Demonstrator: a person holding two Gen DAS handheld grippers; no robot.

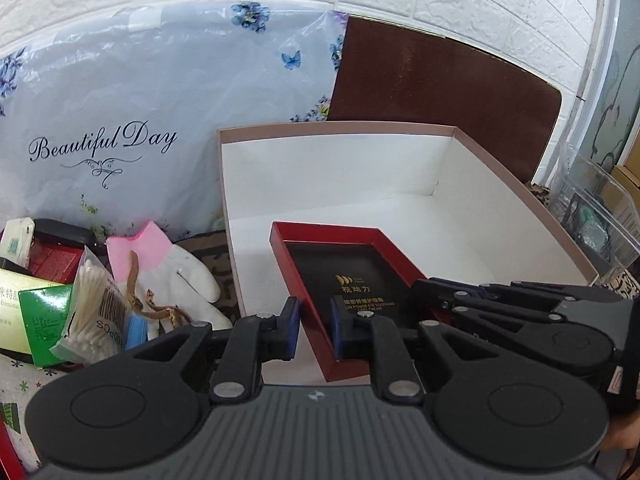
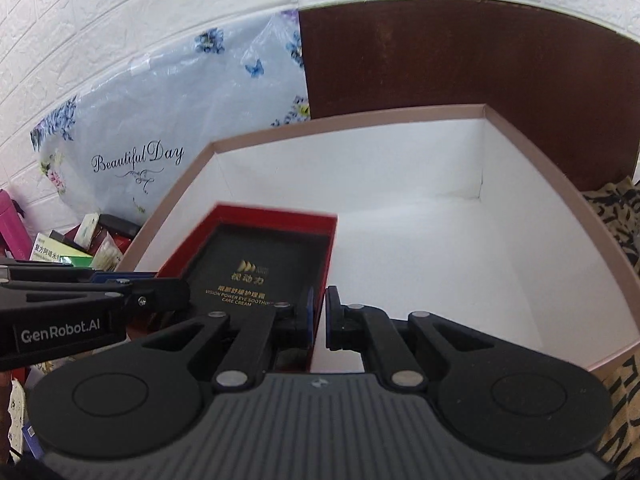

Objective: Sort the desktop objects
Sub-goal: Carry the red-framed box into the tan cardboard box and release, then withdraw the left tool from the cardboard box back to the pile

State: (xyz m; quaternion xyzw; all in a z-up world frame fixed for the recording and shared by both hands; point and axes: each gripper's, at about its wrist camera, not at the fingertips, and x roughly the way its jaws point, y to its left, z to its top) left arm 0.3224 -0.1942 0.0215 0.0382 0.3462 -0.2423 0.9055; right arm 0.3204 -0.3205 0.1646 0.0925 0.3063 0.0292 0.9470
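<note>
Red box (image 1: pixel 352 292) rim between fingers (image 1: pixel 291 328) of both grippers.

The big box (image 1: pixel 520 200) looks like matt cardboard, white inside with a dusty pink rim. The red tray (image 1: pixel 320 288) is smooth card with a matt black insert printed in gold. The gripper fingers (image 1: pixel 291 328) are matt black plastic with metal pins. The floral bag (image 1: pixel 160 92) is glossy, crinkled plastic. The glove (image 1: pixel 180 276) is white cloth.
</note>
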